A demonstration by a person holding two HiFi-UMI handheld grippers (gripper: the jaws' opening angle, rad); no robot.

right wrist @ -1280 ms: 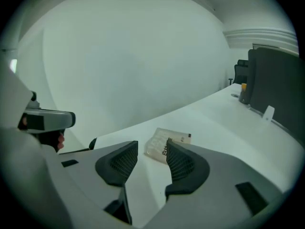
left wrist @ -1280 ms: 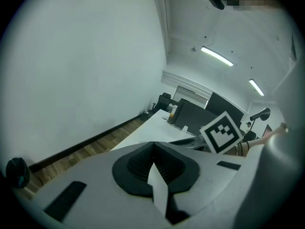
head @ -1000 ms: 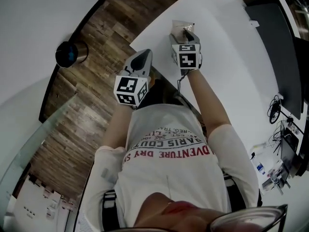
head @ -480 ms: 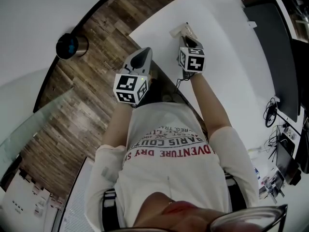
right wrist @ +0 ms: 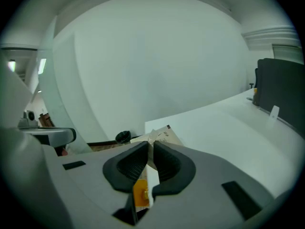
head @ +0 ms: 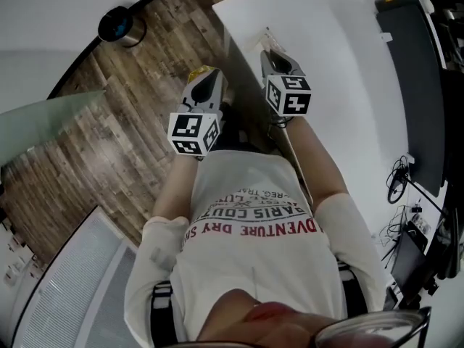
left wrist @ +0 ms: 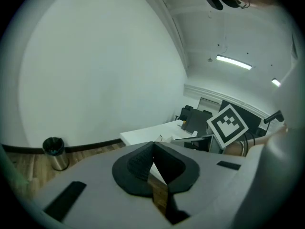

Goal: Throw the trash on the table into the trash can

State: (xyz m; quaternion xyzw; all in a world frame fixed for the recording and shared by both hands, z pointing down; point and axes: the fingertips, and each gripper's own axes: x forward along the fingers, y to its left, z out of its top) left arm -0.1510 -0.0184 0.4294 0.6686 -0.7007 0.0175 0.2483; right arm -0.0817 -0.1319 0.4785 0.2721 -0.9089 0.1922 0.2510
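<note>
White table (head: 341, 64) edge: right gripper (right wrist: 150, 144) just closed, clamping wrapper (right wrist: 165, 132); left gripper (left wrist: 154, 144) pinched together, nothing between.

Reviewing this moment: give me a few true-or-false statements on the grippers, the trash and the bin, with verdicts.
1. The right gripper is shut on a flat wrapper. True; its jaws have just been closing, with the wrapper between them.
2. The left gripper holds trash. False: its jaws are together on nothing.
3. The trash can stands on the table. False: it stands on the wooden floor.
4. The table top is white. True.
</note>
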